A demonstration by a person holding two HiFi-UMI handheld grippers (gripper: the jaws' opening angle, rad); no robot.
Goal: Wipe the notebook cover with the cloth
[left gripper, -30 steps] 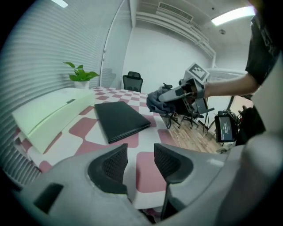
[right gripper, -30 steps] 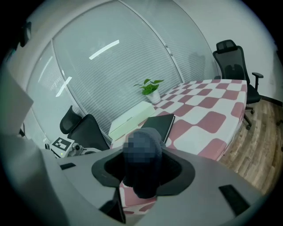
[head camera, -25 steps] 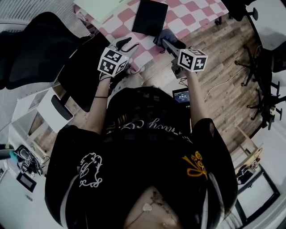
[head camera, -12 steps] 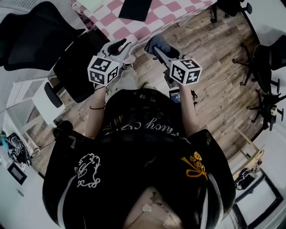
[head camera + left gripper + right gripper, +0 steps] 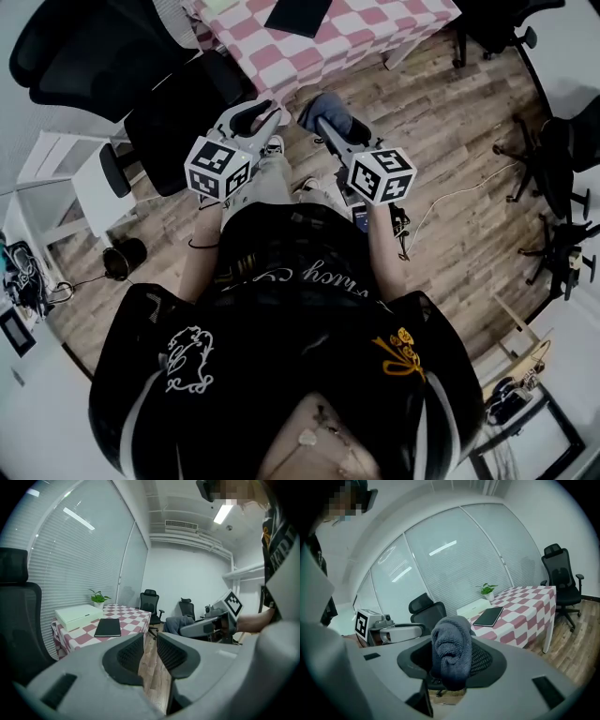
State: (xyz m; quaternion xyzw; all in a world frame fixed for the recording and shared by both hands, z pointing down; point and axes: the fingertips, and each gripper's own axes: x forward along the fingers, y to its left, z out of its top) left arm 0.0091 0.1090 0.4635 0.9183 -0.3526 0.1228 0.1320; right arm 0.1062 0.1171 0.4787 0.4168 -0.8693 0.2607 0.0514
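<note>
The black notebook (image 5: 298, 14) lies flat on the pink-checked table (image 5: 375, 28), far ahead of both grippers. It also shows in the left gripper view (image 5: 108, 627) and the right gripper view (image 5: 488, 616). My right gripper (image 5: 321, 114) is shut on a bunched dark grey cloth (image 5: 450, 639), held in the air above the wooden floor. To its left, my left gripper (image 5: 259, 114) has its jaws standing a narrow gap apart with nothing between them (image 5: 150, 641). Both grippers are well short of the table edge.
A white box (image 5: 77, 616) and a potted plant (image 5: 98, 597) stand on the table behind the notebook. Black office chairs (image 5: 94, 56) stand at the left and at the right (image 5: 562, 141). A white shelf unit (image 5: 56, 178) is at the left.
Both grippers have drawn back from the table to above the floor. The table and notebook have slid to the top of the head view. The cloth stays in the right gripper.
</note>
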